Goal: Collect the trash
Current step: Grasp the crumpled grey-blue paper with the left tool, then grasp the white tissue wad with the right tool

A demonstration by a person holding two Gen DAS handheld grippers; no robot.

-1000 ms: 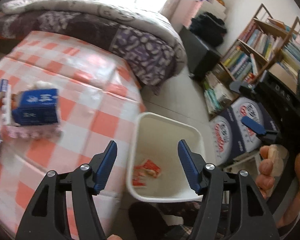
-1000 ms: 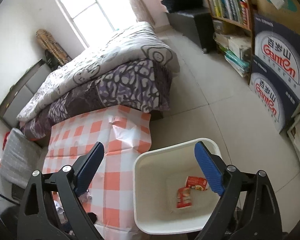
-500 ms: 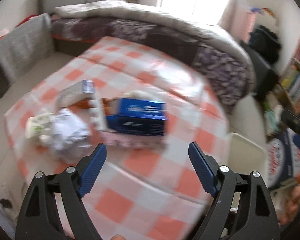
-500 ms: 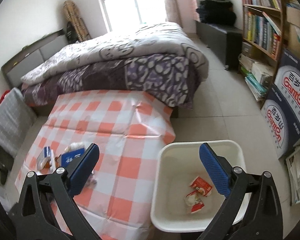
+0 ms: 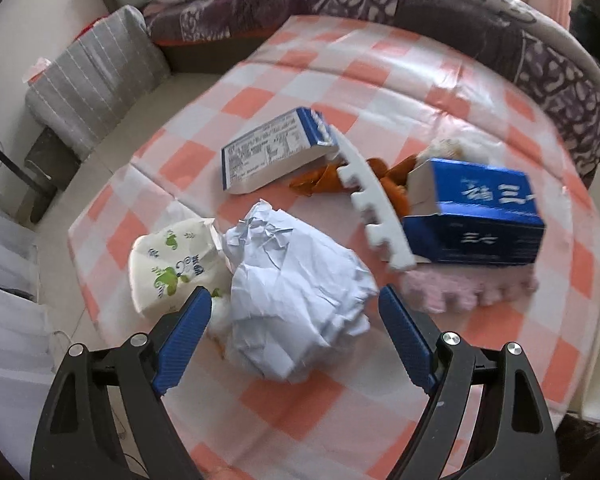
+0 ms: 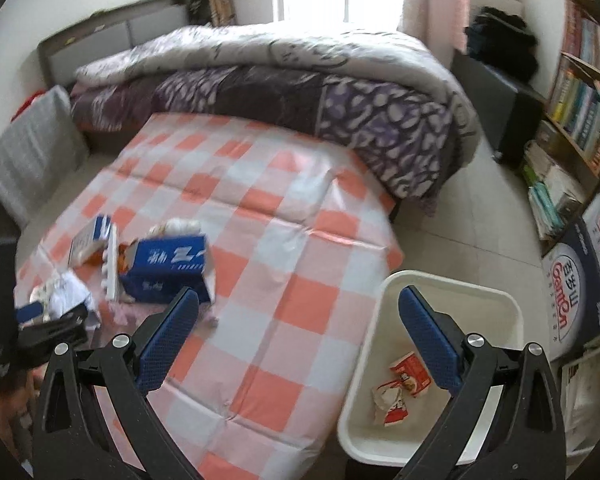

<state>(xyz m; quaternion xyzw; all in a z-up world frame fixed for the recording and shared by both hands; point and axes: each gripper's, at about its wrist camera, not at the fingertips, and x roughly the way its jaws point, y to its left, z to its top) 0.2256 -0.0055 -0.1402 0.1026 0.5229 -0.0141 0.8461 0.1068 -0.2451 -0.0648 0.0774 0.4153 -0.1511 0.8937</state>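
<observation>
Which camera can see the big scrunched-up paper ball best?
The left wrist camera. The crumpled paper ball sits large and sharp between the open jaws of the left gripper. The right wrist camera shows it small, blurry and partly hidden at the left edge.

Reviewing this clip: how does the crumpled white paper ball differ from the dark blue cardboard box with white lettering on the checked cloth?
The crumpled white paper ball is rounded, creased and unprinted; the dark blue cardboard box is flat-sided, with white lettering. The ball lies between the open left gripper's fingers, apparently untouched; the box lies further off, to the right. The ball sits against a white packet with green print; the box sits against a white notched foam strip. Both lie on the orange-and-white checked cloth.
</observation>
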